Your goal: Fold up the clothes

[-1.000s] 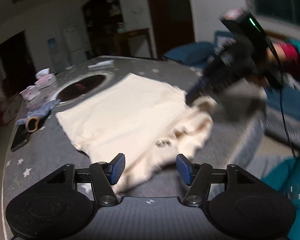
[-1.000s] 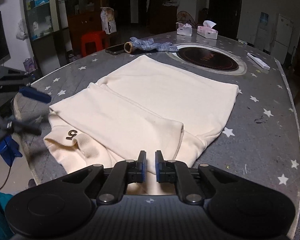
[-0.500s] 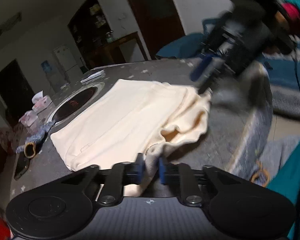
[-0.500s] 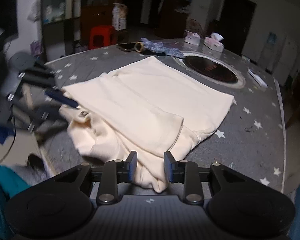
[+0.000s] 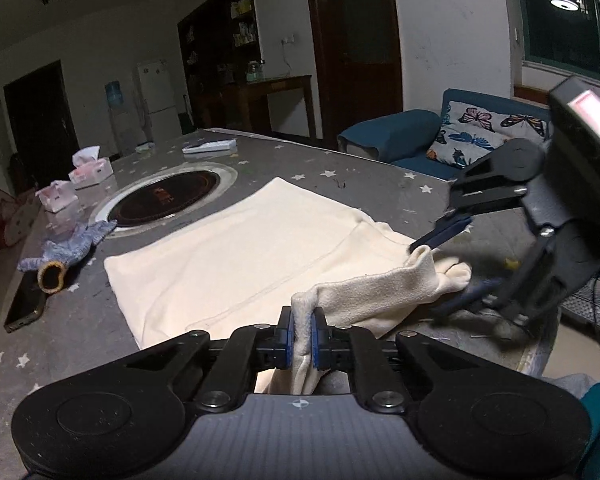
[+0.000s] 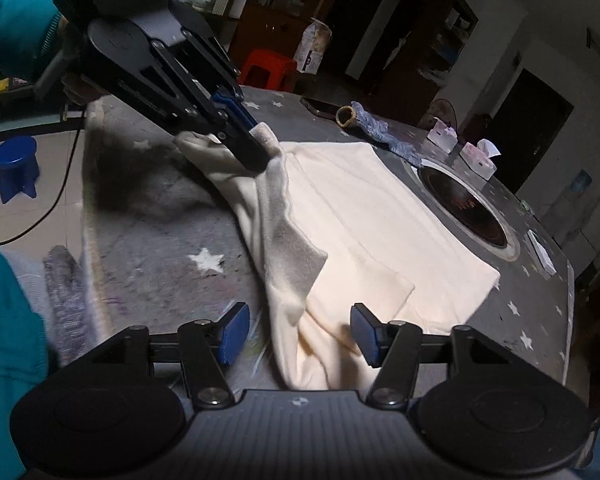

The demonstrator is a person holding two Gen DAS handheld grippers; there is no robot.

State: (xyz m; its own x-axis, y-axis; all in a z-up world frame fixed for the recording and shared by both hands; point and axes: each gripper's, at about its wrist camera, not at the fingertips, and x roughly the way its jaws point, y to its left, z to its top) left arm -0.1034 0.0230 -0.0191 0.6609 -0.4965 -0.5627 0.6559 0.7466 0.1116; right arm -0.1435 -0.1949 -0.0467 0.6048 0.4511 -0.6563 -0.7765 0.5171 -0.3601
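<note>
Left gripper (image 5: 301,336) newly clamped on cream garment (image 5: 236,256) edge, right gripper (image 6: 298,334) now spread apart.

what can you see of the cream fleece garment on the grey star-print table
The cream fleece garment looks soft and napped. Most of it lies flat on the grey star-print table, near the dark round inset. Its near edge is raised and bunched: the left gripper is shut on it, while the right gripper's open fingers straddle a hanging fold.

The garment (image 5: 236,256) lies on the table (image 5: 340,168), ahead of the left gripper (image 5: 300,338). The burner (image 5: 168,200) sits beyond it, the glove (image 5: 68,248) and phone (image 5: 24,308) left of the jaws.
</note>
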